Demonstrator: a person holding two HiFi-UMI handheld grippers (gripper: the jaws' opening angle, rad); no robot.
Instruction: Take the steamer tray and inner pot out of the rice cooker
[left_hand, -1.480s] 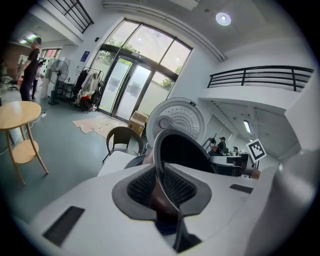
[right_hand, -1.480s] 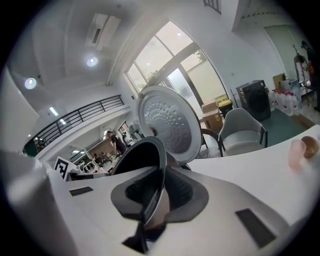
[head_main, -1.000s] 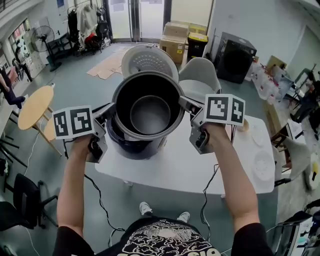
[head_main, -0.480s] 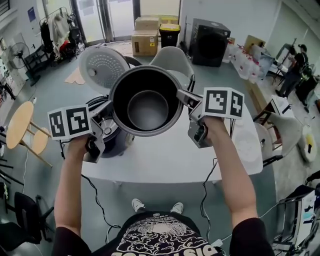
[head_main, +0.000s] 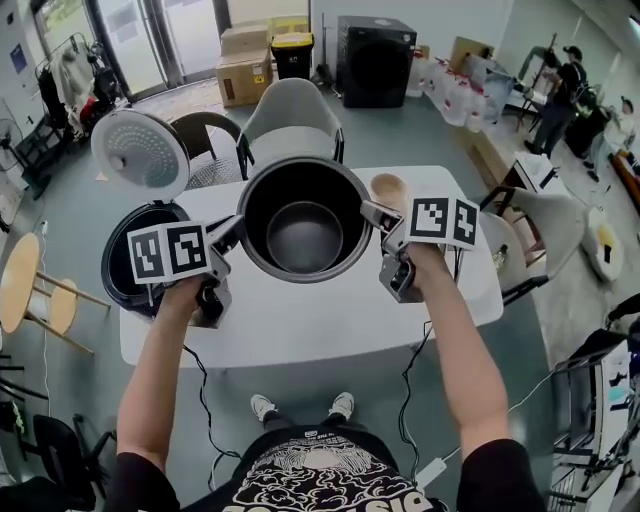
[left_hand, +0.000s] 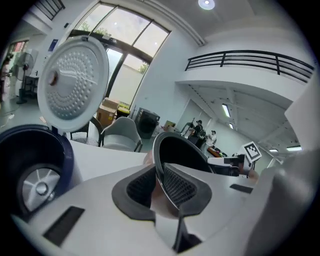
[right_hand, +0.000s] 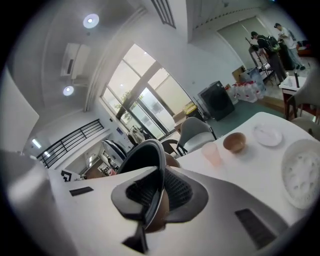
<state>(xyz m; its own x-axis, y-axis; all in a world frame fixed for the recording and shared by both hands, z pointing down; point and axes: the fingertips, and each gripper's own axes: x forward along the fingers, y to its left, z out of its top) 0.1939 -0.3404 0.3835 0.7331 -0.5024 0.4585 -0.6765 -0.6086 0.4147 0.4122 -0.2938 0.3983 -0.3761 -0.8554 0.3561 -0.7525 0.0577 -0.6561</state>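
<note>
Head view: the inner pot (head_main: 303, 220) hangs between my grippers over the white table (head_main: 300, 320), beside the open rice cooker (head_main: 125, 265) and clear of it. My left gripper (head_main: 228, 240) takes the left rim and my right gripper (head_main: 372, 215) the right rim. The pot sits level and looks empty.

Left gripper view: my jaws are clenched on the thin rim, one pad on each side of the wall. The cooker's well is bare and its lid (left_hand: 75, 82) is up.

Right gripper view: my jaws are clamped on the rim likewise. Beyond them stand a pink cup (right_hand: 212, 154) and a brown bowl (right_hand: 234, 141). The perforated disc at far right is likely the steamer tray (right_hand: 302, 172), already out.

To do it well, I should lower both sides evenly and land on bare table short of the cup. I should let go only once the base sits flat.
</note>
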